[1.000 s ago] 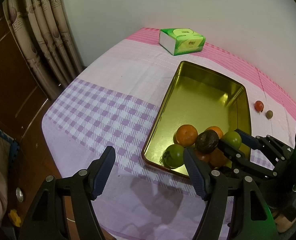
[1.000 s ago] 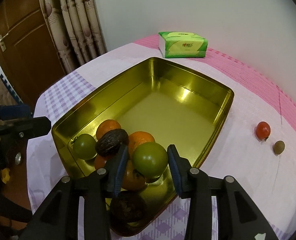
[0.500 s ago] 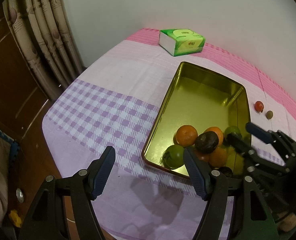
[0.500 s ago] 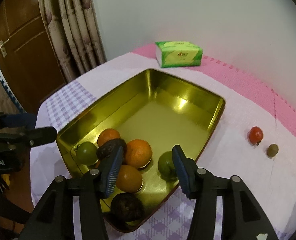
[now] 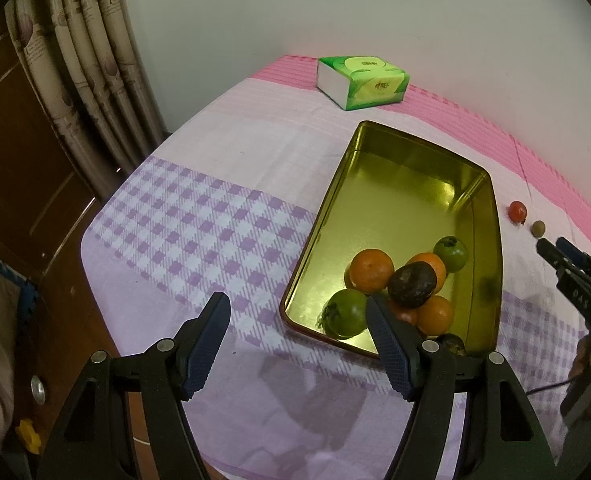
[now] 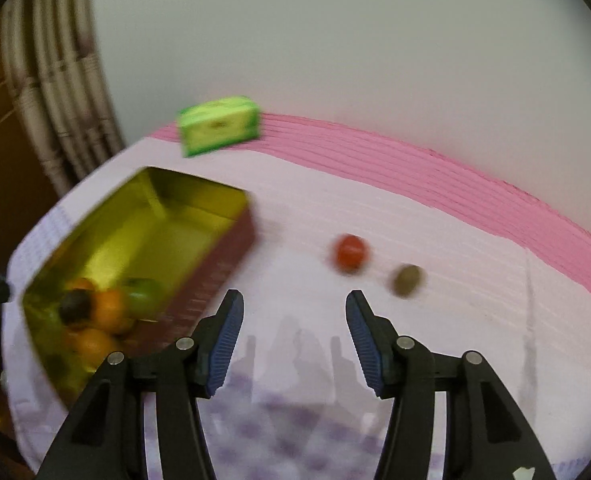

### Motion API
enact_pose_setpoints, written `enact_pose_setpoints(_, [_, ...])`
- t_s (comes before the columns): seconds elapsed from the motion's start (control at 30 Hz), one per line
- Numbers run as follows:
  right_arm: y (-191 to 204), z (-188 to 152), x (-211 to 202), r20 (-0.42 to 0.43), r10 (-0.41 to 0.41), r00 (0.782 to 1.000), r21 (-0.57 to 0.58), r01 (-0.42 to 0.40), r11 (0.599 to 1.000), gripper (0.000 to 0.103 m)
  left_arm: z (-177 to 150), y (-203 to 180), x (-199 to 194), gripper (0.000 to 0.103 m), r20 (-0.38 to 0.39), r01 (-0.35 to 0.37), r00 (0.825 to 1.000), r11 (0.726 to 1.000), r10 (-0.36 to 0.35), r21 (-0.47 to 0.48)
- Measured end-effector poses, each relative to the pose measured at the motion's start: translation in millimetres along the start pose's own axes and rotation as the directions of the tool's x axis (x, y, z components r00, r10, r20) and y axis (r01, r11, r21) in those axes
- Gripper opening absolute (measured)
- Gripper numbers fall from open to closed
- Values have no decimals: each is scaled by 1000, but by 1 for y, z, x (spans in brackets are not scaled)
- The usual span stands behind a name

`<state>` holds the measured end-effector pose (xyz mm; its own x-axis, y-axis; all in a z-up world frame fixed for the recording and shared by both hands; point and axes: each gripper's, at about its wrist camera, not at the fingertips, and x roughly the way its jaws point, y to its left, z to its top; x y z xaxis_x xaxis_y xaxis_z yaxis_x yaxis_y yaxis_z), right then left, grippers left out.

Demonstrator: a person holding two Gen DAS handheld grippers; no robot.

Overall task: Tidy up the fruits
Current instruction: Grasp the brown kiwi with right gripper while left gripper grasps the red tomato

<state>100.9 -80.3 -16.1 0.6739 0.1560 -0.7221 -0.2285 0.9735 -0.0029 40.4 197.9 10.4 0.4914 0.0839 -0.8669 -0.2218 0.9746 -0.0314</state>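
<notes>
A gold tin tray (image 5: pixel 375 152) (image 6: pixel 199 196) holds several fruits at its near end: oranges (image 5: pixel 369 270), green fruits (image 5: pixel 450 254) and a dark avocado (image 5: pixel 412 284). A small red fruit (image 5: pixel 517 211) (image 6: pixel 350 252) and a small brown-green fruit (image 5: pixel 538 227) (image 6: pixel 407 279) lie on the cloth right of the tray. My left gripper (image 5: pixel 297 332) is open and empty over the table's near edge. My right gripper (image 6: pixel 293 326) is open and empty, just short of the two loose fruits; it also shows in the left wrist view (image 5: pixel 557 250).
A green tissue box (image 5: pixel 362 81) (image 6: pixel 218 126) stands at the far side by the wall. Curtains and a wooden door are at the left. The table edge drops off at the left and front. The right wrist view is motion-blurred.
My right gripper let the green fruit go into the tray, opened, and swung right toward the two loose fruits. The left gripper has not moved.
</notes>
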Motion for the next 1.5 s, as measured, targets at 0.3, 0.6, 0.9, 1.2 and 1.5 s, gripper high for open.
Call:
enact_pose_setpoints(0.3, [-56,-3,42,-48,-86,995,47,88,995,50,5,2,4,71,27,-29,999,999,30,-14])
enact_pose_setpoints(0.6, [-74,8,75,-65,-92,994,60,95,994,40,13,-18,7,71,65,-39,997,998,35,58])
enact_pose_setpoints(0.9, [-81,0,65,-54,-77,996,60,80,995,25,29,-92,9,71,57,26,998,972,-40,233])
enact_pose_setpoints(1.2, [-138,-29,40,-64,-171,983,154,179,972,25,31,-182,32,71,-57,194,981,936,-185,294])
enact_pose_setpoints(1.5, [-183,-48,22,-72,-205,976,202,216,955,25,40,-256,55,71,-60,232,972,909,-225,347])
